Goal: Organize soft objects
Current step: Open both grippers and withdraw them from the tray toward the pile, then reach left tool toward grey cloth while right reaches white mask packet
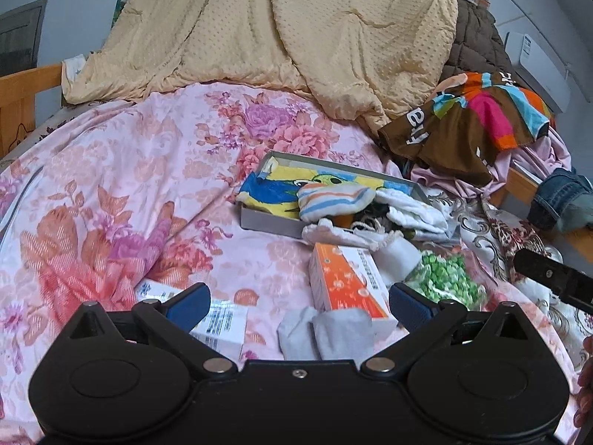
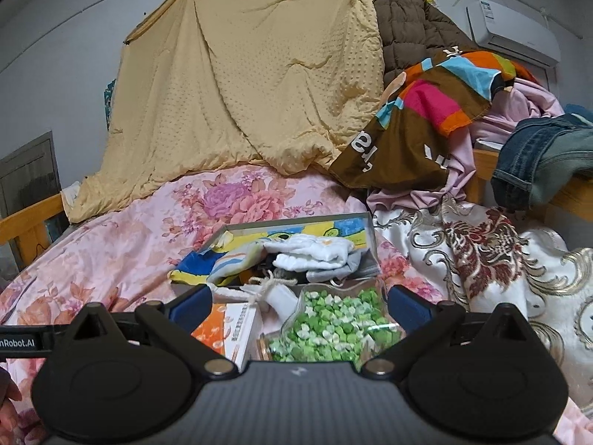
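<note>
A grey shallow box lies on the floral bedsheet and holds a yellow and blue towel, a striped cloth and white cloths. A grey sock lies on the sheet just ahead of my left gripper, which is open and empty above it. My right gripper is open and empty over a clear jar of green paper stars.
An orange and white carton lies beside the sock. A white labelled box sits under my left finger. A yellow quilt, a colourful brown cloth, jeans and a patterned white blanket crowd the back and right.
</note>
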`<state>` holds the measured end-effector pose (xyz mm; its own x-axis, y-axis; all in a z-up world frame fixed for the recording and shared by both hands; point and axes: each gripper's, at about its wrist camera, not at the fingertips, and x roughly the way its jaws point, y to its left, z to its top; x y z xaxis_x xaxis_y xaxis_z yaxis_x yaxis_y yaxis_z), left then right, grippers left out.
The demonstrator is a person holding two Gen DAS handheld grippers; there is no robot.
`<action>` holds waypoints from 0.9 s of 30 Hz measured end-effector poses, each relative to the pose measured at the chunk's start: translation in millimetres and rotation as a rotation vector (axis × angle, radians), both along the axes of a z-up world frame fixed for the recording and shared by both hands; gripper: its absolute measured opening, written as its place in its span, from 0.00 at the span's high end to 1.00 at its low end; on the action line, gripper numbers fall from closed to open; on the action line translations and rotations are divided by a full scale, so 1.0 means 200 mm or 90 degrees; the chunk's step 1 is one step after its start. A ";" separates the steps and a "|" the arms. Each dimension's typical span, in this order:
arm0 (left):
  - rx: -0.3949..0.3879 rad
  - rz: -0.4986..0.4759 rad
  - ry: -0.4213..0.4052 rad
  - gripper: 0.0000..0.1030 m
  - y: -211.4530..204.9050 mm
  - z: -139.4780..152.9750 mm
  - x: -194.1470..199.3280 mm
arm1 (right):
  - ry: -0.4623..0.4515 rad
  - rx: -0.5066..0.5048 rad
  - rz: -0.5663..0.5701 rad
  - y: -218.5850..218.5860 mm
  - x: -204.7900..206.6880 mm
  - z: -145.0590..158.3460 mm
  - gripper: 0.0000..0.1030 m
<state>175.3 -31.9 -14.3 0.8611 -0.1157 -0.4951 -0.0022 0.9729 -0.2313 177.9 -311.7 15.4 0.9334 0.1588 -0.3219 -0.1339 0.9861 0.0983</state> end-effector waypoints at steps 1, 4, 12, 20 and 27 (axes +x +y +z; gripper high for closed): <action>0.000 -0.004 0.000 0.01 0.00 -0.01 -0.01 | -0.001 -0.004 -0.003 0.00 -0.02 0.00 0.00; 0.005 -0.016 -0.001 0.01 0.00 -0.04 -0.04 | -0.002 -0.006 -0.011 0.01 -0.05 -0.01 0.00; 0.009 -0.046 -0.006 0.01 0.00 -0.09 -0.08 | 0.001 -0.014 -0.026 0.03 -0.11 -0.02 0.00; -0.023 -0.036 -0.011 0.01 0.04 -0.10 -0.10 | 0.023 -0.060 -0.012 0.11 -0.09 -0.06 0.00; -0.026 -0.041 -0.004 0.01 0.05 -0.12 -0.07 | 0.042 -0.082 0.001 0.15 -0.07 -0.08 0.00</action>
